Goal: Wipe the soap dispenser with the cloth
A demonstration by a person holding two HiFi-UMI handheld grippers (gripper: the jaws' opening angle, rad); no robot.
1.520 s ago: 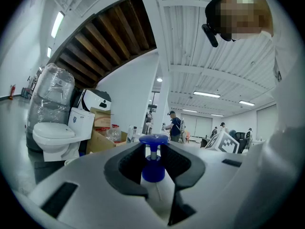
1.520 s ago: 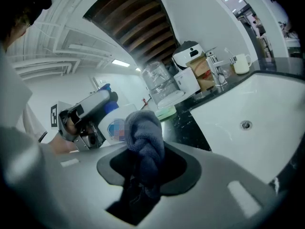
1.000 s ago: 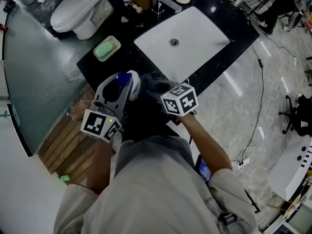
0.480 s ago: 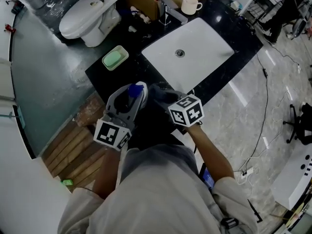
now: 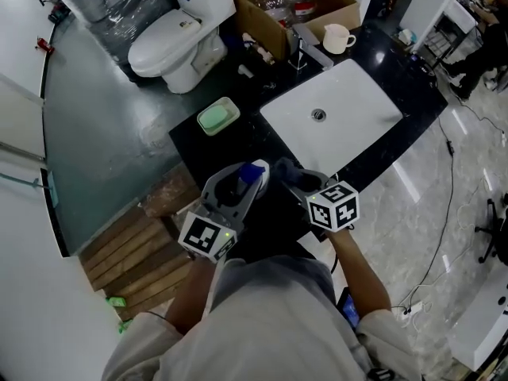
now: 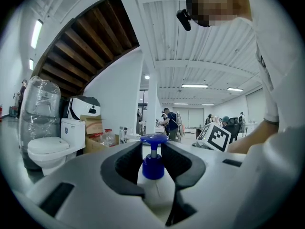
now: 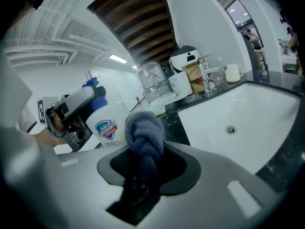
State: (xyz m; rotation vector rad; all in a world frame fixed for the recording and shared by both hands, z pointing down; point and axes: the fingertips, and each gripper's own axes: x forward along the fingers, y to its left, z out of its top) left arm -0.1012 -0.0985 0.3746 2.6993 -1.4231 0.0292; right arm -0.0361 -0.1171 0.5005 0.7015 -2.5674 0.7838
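A white soap dispenser [image 6: 153, 190] with a blue pump [image 5: 251, 172] stands upright between my left gripper's [image 6: 153, 171] jaws, above the front edge of the black counter. The pads still touch the bottle's shoulders while the jaws are opening. My right gripper [image 7: 145, 159] is shut on a bunched dark blue-grey cloth [image 7: 144, 133]. In the head view the cloth [image 5: 290, 173] sits just right of the bottle, very close to it; contact cannot be told. The right gripper view shows the dispenser [image 7: 107, 124] and its label to the left of the cloth.
A white sink basin [image 5: 337, 125] is set into the black counter [image 5: 238, 145], with a faucet [image 5: 305, 50] and a mug [image 5: 339, 38] behind it. A green soap dish [image 5: 217, 117] lies at the counter's left. A toilet [image 5: 178, 42] and cardboard box [image 5: 298, 6] stand beyond.
The head camera has shifted, so everything sits lower and further right in the picture. Both grippers stay at the counter's front edge with the bottle and the cloth.
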